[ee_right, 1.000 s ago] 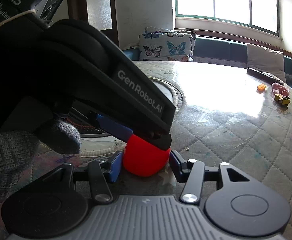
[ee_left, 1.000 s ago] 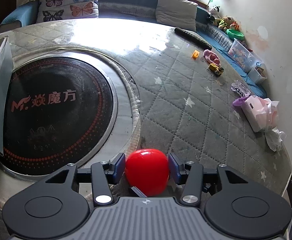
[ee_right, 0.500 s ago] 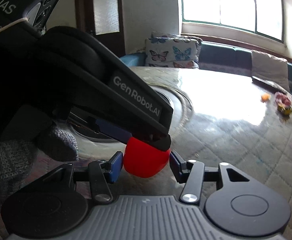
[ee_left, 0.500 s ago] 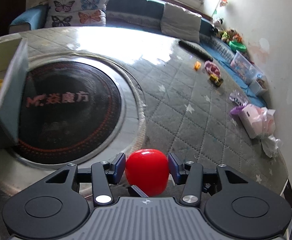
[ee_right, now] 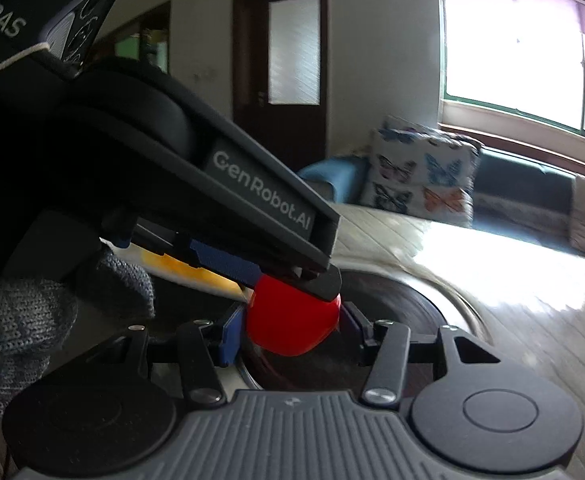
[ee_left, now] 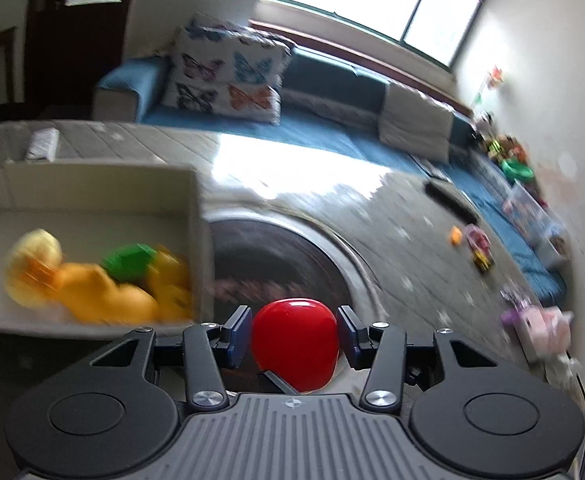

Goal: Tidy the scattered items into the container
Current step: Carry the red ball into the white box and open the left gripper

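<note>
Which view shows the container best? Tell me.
Left wrist view: the container shows its open top, walls and toys inside, though blurred. In the right wrist view the left gripper hides nearly all of it.

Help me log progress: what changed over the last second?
Both grippers, left and right, lifted the red ball off the table and swung it toward the grey bin, whose toys now show. Both grips unchanged.

- Left wrist view: rides behind own fingers, looks down-forward across table, container close at left.
- Right wrist view: same low seat, faces window, left gripper body close.
- Shared: red ball, butterfly pillow.
</note>
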A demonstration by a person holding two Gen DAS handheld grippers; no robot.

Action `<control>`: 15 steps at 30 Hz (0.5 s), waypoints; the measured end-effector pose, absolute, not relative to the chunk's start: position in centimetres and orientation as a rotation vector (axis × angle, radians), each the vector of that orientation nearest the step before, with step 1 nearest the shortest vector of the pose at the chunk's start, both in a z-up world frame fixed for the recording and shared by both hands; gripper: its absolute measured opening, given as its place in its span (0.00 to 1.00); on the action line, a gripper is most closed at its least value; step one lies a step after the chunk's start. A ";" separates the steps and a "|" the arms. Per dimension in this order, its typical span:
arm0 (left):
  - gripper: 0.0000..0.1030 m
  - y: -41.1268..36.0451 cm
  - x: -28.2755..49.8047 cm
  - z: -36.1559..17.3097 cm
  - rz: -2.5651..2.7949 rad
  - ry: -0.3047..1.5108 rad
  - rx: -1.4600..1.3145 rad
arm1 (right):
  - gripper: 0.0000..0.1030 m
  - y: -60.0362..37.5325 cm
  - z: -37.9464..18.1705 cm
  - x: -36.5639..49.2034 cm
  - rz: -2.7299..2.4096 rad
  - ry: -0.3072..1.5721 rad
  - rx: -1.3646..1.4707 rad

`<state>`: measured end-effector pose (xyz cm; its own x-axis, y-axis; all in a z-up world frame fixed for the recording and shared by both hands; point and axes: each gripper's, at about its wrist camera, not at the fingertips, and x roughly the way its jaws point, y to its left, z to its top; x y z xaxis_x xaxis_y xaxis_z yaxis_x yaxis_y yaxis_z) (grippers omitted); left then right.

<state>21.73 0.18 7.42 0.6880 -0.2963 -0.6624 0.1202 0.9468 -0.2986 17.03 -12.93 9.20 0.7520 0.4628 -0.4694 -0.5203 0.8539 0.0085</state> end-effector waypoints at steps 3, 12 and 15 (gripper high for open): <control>0.48 2.5 22.8 7.7 -0.208 0.769 -0.266 | 0.50 -11.0 9.6 18.5 0.573 0.473 -0.117; 0.48 7.6 25.4 6.1 -0.155 0.780 -0.338 | 0.50 -7.1 8.5 22.2 0.635 0.493 -0.136; 0.48 8.4 25.7 5.6 -0.155 0.783 -0.352 | 0.50 -6.1 7.8 22.7 0.642 0.501 -0.148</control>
<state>25.73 8.43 5.59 0.7012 -0.2656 -0.6616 0.0067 0.9304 -0.3664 22.73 -6.12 7.80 0.6872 0.5361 -0.4903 -0.6059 0.7953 0.0202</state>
